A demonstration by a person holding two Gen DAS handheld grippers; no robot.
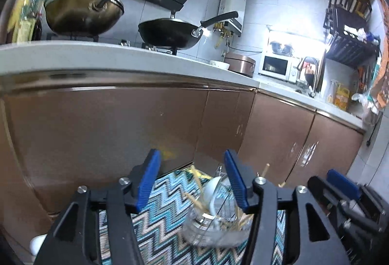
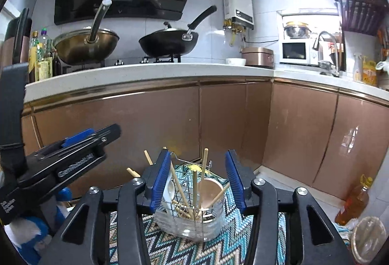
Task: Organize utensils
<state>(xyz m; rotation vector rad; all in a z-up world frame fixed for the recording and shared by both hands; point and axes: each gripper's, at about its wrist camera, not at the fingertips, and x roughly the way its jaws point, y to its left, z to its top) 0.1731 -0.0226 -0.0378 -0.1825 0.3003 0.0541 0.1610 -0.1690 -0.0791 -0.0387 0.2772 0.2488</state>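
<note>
A clear utensil holder (image 2: 192, 223) with a wire insert stands on a zigzag-patterned cloth (image 2: 243, 240). In it are several wooden chopsticks (image 2: 194, 192), a white spoon (image 2: 170, 189) and a brown spoon (image 2: 210, 192). My right gripper (image 2: 198, 155) is open, its blue pads either side of the holder in the view and clear of it. My left gripper (image 1: 192, 158) is also open and empty, with the holder (image 1: 214, 226) blurred below and to the right of its gap. Each gripper shows in the other's view: the left gripper (image 2: 92, 141) and the right gripper (image 1: 340, 184).
Brown cabinet doors (image 2: 218, 119) under a white counter (image 2: 170, 73) face me, with two woks (image 2: 167, 41) on the stove. An oil bottle (image 2: 355, 201) and a lidded jar (image 2: 369, 233) stand low at the right. A blue-and-white object (image 2: 24, 235) is at the lower left.
</note>
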